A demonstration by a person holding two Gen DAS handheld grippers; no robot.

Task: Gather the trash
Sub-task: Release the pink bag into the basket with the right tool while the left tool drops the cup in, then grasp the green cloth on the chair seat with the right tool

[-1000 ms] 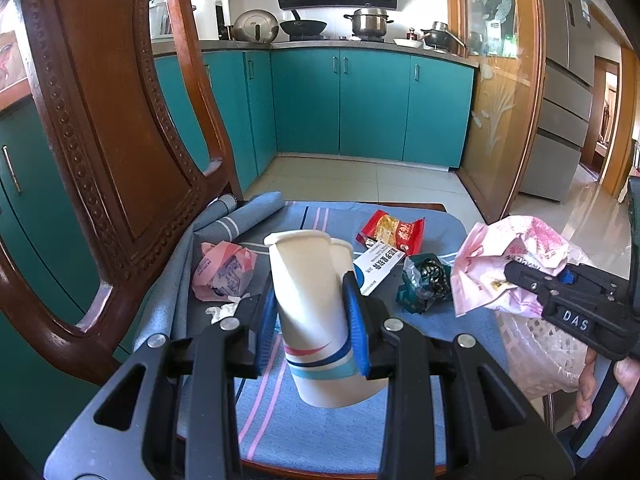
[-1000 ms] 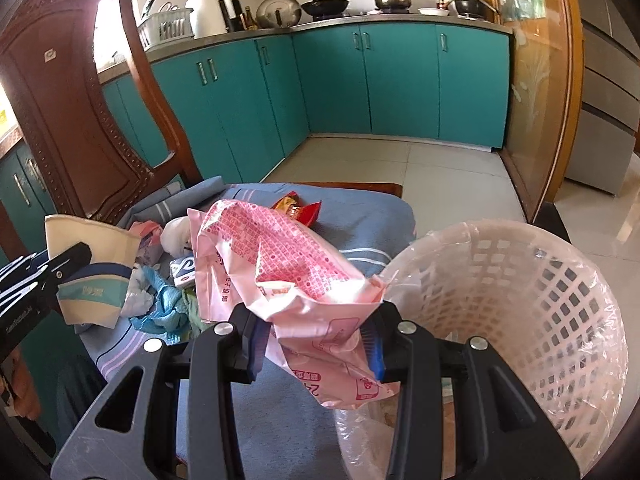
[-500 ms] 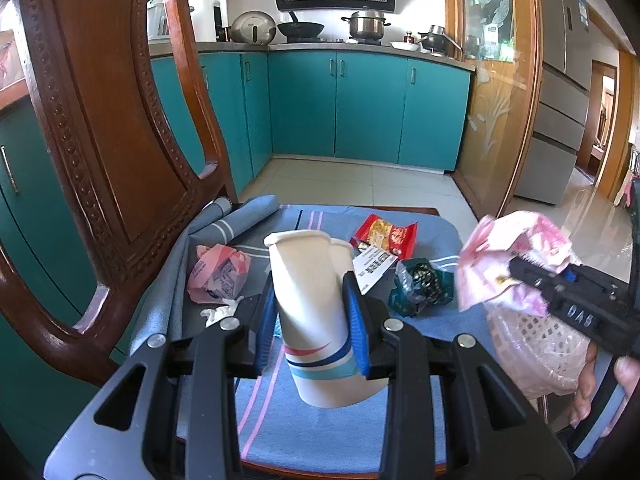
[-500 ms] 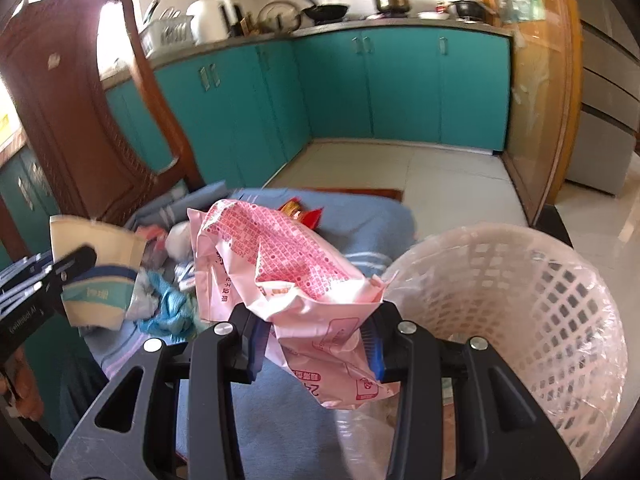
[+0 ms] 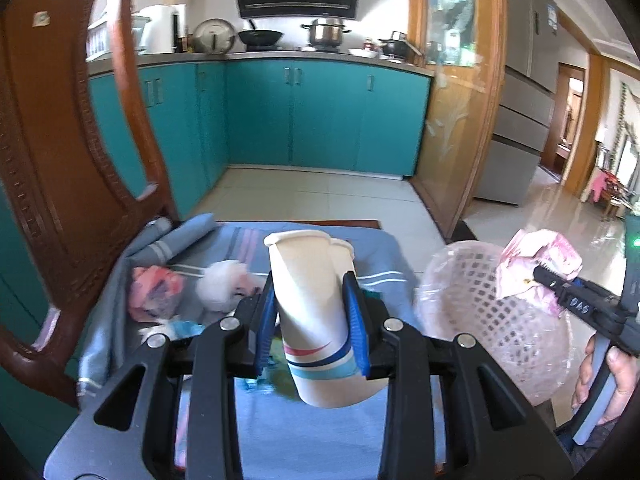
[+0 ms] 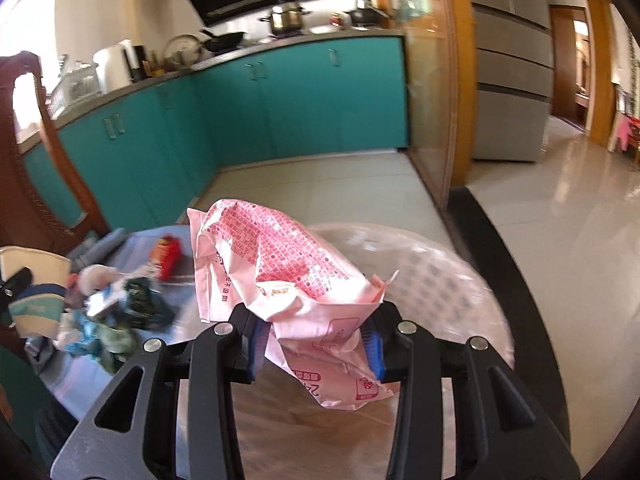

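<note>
left tongs are clamped on the paper cup, pads squeezing its wall about halfway down, and the cup leans back a little, mouth up and away from me. it feels like nothing, thin card, and i judge it would crumple if i pinched harder, so mid-wall just above the coloured stripes is the place to hold, not the rim, which already looks bent. it hangs above the blue striped cloth on the chair seat

right tongs are closed on the pink wrapper, a crinkly plastic bag, soft and floppy, gathered into a bunch between the pads. it is slick film, so i reckon a bunched fold is the only safe hold, a single flat layer could slide out. it hovers right over the pink mesh basket, which sits just beside the seat on my right

down on the cloth there is more waiting: a pink crumpled packet, a white tissue ball, a red snack wrapper, a dark green foil wrapper. all light, all squashy, best pinched through the middle of the crumple

wrapper looks ready to drop, cup next by my guess
</note>
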